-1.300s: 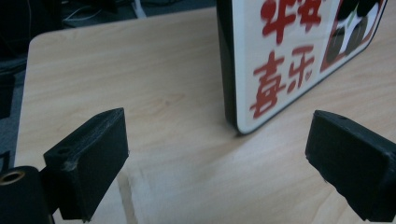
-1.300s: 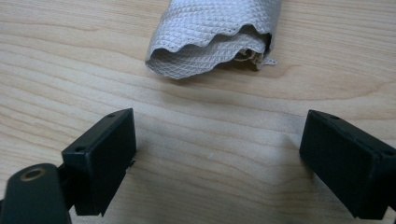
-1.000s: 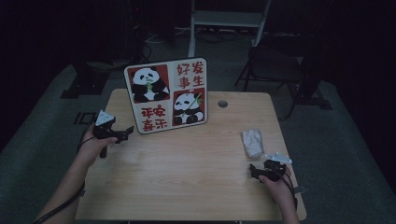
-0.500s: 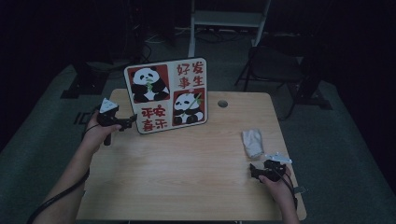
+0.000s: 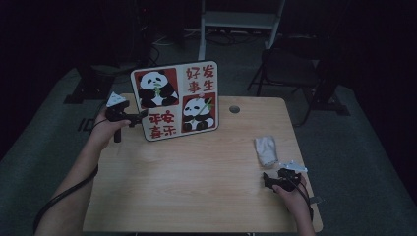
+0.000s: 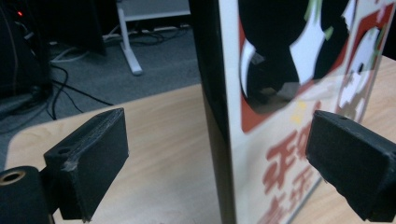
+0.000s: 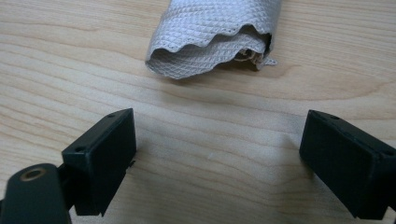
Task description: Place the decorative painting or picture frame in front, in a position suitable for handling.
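Plainly, left tongs (image 6: 219,168) astride panda sign (image 5: 175,100) edge; red Chinese characters.

panda board (image 5: 176,101) upright at table (image 5: 196,196) rear-left | left claw (image 5: 138,117) straddles its edge | cloth (image 5: 267,150) right

We see a light wooden table (image 5: 196,187) bearing an upright panda board (image 5: 175,101) and a folded grey cloth (image 5: 266,149).

Dim high view, dark surroundings, blurred close-ups
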`<action>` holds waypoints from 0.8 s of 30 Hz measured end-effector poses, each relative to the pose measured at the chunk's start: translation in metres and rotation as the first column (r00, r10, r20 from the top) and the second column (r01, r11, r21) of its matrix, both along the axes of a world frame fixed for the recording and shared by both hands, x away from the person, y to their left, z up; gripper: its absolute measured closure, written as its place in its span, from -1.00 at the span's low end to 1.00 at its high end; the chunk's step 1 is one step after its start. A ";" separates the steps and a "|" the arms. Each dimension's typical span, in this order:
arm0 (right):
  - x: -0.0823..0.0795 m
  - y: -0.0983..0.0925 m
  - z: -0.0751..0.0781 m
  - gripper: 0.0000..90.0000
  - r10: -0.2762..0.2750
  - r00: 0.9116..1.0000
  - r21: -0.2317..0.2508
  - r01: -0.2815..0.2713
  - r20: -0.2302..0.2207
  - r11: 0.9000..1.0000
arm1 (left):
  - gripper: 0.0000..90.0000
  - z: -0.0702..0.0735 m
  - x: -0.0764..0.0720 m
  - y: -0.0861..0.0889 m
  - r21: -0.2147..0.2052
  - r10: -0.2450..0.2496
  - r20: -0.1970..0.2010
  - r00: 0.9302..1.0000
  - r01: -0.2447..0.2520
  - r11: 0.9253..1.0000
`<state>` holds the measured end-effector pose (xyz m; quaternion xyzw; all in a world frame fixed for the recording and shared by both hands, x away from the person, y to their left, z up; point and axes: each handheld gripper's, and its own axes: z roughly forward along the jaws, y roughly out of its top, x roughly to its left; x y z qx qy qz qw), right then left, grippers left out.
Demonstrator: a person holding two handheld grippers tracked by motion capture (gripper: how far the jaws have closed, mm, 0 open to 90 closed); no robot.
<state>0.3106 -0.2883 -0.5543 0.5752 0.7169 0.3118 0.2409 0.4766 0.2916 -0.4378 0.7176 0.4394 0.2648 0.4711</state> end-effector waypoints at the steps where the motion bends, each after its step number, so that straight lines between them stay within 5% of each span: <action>1: 0.000 0.000 0.000 -0.77 0.000 1.000 0.000 0.000 0.000 1.000 | -0.85 0.001 0.002 0.000 0.003 0.001 0.001 1.000 -0.001 1.000; 7: 0.000 0.000 0.000 -0.77 0.000 1.000 0.000 0.000 0.000 1.000 | -0.75 0.001 0.009 -0.004 -0.045 -0.009 0.014 1.000 0.009 0.999; 12: 0.000 0.000 0.000 -0.77 0.000 1.000 0.000 0.000 0.000 1.000 | -0.64 0.002 0.013 -0.008 -0.045 -0.017 0.056 0.998 0.019 0.999; 17: 0.000 0.000 0.000 -0.77 0.000 1.000 0.001 0.000 0.000 1.000 | -0.40 0.001 0.016 -0.009 -0.120 -0.050 0.050 0.998 0.055 0.991; 24: 0.000 0.000 0.000 -0.77 -0.001 1.000 0.001 0.001 0.000 1.000 | 0.01 -0.002 0.017 -0.009 -0.162 -0.094 0.021 0.995 0.096 0.982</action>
